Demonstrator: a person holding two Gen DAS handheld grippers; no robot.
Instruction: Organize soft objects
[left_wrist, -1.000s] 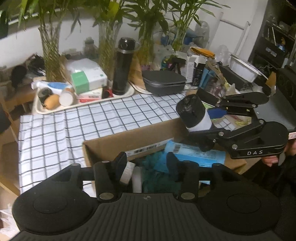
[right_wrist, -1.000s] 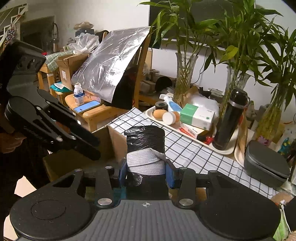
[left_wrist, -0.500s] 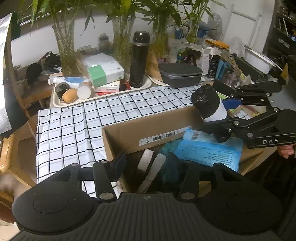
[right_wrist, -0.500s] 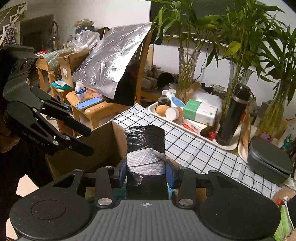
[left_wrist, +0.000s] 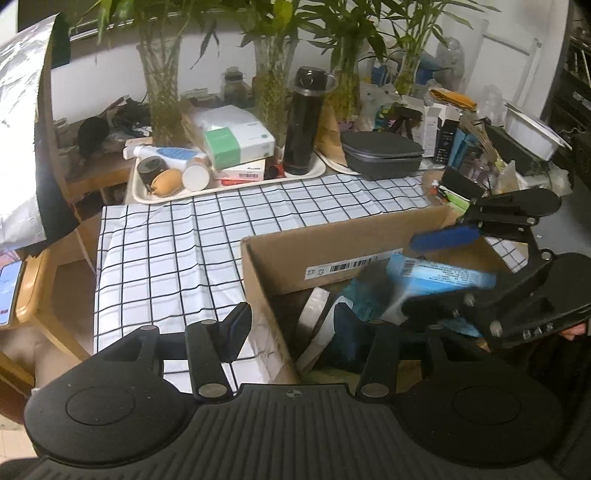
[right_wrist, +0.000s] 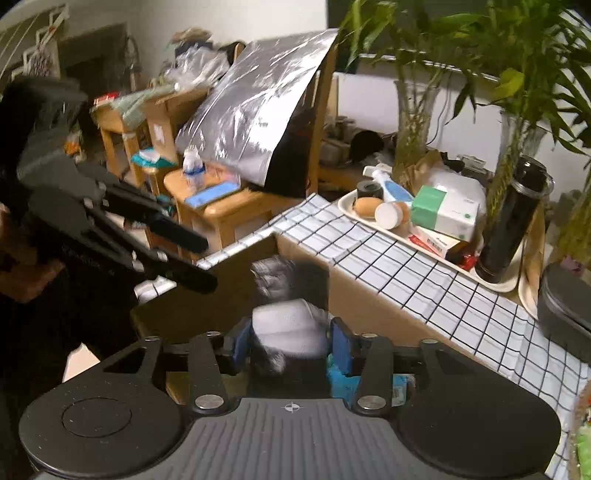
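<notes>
Checked cloth (left_wrist: 177, 251) covers cluttered table under bamboo vases (left_wrist: 162, 92), beside cardboard box (left_wrist: 332, 243).

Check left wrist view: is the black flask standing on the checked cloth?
No. The black flask stands upright on the cream tray, which lies past the far edge of the checked cloth.

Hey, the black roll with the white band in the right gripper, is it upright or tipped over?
Upright. In the right wrist view the blurred black roll stands on end between the opening right gripper, above the cardboard box.
</notes>
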